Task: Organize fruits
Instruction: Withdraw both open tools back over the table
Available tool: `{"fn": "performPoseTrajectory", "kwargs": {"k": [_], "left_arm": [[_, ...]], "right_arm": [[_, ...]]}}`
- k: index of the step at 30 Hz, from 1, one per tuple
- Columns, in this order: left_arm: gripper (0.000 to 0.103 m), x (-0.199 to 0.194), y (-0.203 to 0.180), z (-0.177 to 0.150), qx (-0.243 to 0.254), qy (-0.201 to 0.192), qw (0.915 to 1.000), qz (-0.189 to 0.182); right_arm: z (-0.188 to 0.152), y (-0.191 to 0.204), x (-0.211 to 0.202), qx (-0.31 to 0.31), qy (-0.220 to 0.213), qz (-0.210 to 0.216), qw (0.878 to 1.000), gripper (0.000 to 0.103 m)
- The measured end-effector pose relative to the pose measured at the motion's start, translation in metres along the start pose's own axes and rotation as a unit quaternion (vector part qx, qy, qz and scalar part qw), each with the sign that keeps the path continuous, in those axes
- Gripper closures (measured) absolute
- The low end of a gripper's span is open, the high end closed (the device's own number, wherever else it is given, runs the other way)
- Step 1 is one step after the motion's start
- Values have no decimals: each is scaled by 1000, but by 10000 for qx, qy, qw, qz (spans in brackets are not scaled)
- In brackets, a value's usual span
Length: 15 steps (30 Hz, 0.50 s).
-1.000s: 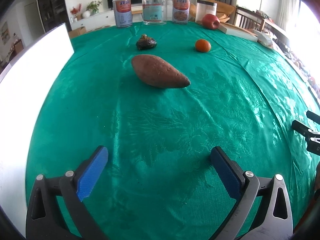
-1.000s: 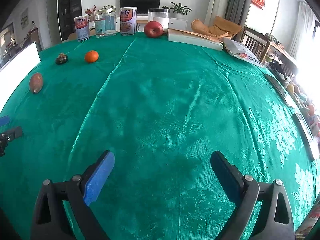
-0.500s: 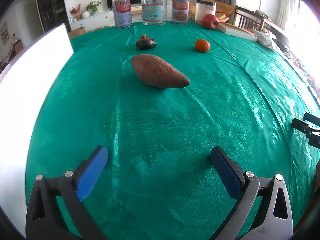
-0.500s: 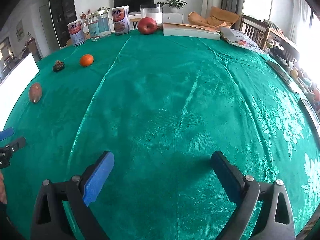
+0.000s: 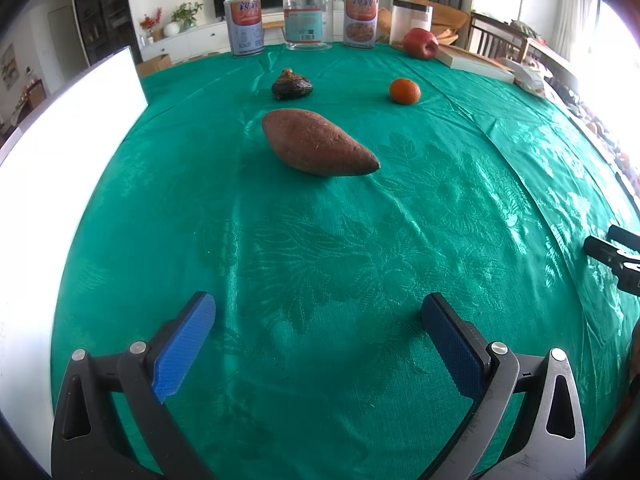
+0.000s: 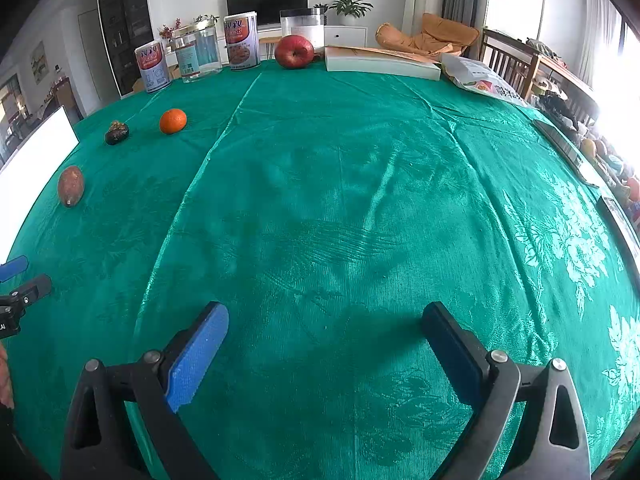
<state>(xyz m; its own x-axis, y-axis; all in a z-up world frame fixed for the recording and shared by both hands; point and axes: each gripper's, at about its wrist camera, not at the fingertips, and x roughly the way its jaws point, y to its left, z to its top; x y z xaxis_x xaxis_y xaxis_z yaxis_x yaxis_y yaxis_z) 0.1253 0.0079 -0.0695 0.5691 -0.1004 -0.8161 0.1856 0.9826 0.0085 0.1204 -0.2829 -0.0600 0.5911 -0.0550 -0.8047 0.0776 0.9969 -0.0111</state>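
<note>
On the green tablecloth [image 5: 360, 240] a brown sweet potato [image 5: 318, 148] [image 6: 71, 186] lies ahead of my left gripper [image 5: 318, 320], which is open and empty. Behind it sit a dark wrinkled fruit [image 5: 292, 86] [image 6: 117, 133] and an orange [image 5: 405, 91] [image 6: 173, 121]. At the far edge rests a red apple [image 5: 420, 43] [image 6: 295, 52]. My right gripper [image 6: 324, 322] is open over bare cloth, far from the fruits. Each gripper shows at the other view's edge: the right gripper [image 5: 612, 256], the left gripper [image 6: 20, 284].
Two tins [image 5: 243, 26] [image 5: 360, 20] and clear jars [image 5: 307, 18] [image 5: 410, 20] line the far edge, with a flat white box [image 6: 380, 64] and a snack bag [image 6: 486, 80] at the right. A white board [image 5: 60, 152] stands along the left side.
The right wrist view has swung: the apple and tins sit nearer its centre and the fruits have shifted right. The left gripper has barely moved.
</note>
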Motion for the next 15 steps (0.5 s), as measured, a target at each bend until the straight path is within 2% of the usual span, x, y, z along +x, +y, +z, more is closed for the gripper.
{"fn": "performPoseTrajectory", "kwargs": {"k": [12, 15], "left_arm": [[1, 0, 1, 0, 7, 16, 10000, -58], [1, 0, 1, 5, 32, 251, 9995, -171]], "right_arm": [[0, -1, 0, 61, -25, 44, 10000, 6], [0, -1, -1, 94, -41, 87, 9999, 6]]}}
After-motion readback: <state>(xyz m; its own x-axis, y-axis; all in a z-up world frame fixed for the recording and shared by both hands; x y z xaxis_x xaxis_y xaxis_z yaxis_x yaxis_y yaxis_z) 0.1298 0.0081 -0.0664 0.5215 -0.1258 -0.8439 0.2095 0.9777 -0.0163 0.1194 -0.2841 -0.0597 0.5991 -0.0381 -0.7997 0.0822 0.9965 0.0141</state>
